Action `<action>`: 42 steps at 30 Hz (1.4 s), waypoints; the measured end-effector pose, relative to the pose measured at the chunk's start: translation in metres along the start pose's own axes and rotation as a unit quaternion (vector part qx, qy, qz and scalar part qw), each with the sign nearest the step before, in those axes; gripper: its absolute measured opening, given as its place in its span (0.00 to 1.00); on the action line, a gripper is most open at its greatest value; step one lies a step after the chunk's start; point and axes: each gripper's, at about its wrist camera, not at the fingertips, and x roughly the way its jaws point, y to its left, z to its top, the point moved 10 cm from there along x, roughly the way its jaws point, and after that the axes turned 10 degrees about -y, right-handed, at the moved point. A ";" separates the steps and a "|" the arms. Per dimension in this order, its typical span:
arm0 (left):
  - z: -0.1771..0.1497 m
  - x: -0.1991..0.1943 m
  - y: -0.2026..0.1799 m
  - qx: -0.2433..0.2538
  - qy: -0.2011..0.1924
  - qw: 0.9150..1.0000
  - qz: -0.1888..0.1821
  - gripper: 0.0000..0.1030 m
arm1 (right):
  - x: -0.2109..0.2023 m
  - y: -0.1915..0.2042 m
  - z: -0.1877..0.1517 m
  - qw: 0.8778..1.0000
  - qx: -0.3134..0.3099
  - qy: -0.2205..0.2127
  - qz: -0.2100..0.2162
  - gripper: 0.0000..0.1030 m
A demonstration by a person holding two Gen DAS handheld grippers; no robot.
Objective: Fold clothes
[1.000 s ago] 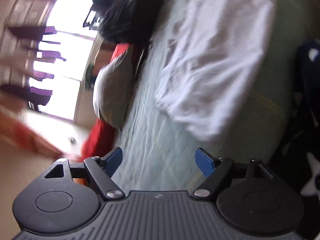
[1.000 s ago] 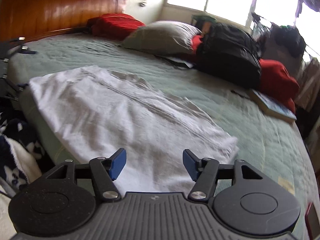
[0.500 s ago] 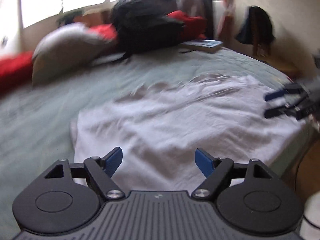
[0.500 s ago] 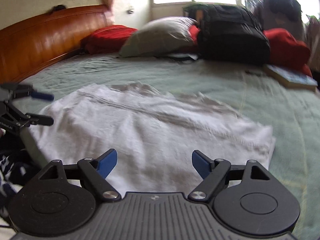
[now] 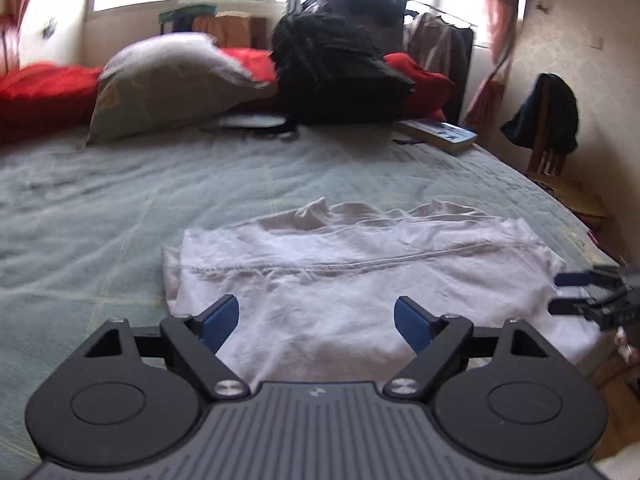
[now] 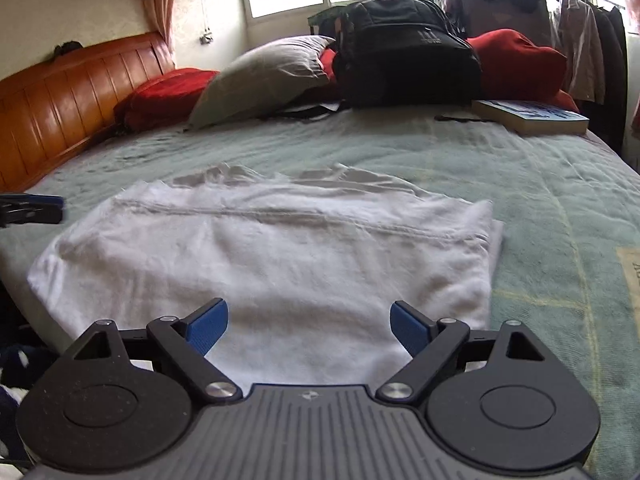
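The white garment [image 5: 360, 280] lies flat on the green bedspread [image 5: 100, 208], directly ahead of and below both claws, its long axis running crosswise to the line each claw points along, with a stitched seam following that same axis. The left gripper [image 5: 316, 318] hangs over the garment's near edge toward its left end; the right gripper [image 6: 298, 322] hangs over the near edge toward the right end. Each claw appears at the margin of the other's view, at opposite ends of the cloth, so neither arm is judged clearly nearer. Both claws have their jaws spread wide and opening further; nothing is between the blue pads and neither touches the cloth. Judgement: the coming move turns on each claw dropping forward onto its own end of the near edge.
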 end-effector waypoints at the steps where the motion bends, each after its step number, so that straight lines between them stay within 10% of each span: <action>1: -0.006 0.010 0.008 -0.019 0.012 1.000 0.011 0.83 | 0.000 0.000 0.000 1.000 0.000 0.000 -0.002 0.89; 7: -0.018 0.017 0.021 -0.031 0.018 0.997 0.076 0.81 | -0.015 -0.025 -0.005 0.999 0.031 0.002 -0.017 0.89; 14: 0.011 0.019 -0.023 -0.020 -0.021 1.000 0.004 0.89 | -0.009 -0.026 0.022 0.998 0.051 -0.034 -0.010 1.00; 20: -0.029 0.046 -0.011 -0.027 0.038 0.995 0.084 0.89 | -0.002 -0.044 0.001 0.994 0.101 -0.009 -0.030 0.99; 26: -0.011 0.019 -0.033 -0.018 -0.011 0.997 0.074 0.97 | -0.004 -0.037 0.038 0.996 0.084 -0.030 -0.018 1.00; 42: -0.034 0.000 -0.016 -0.041 0.007 0.997 0.071 0.97 | 0.054 -0.027 0.056 0.994 0.057 0.037 -0.089 1.00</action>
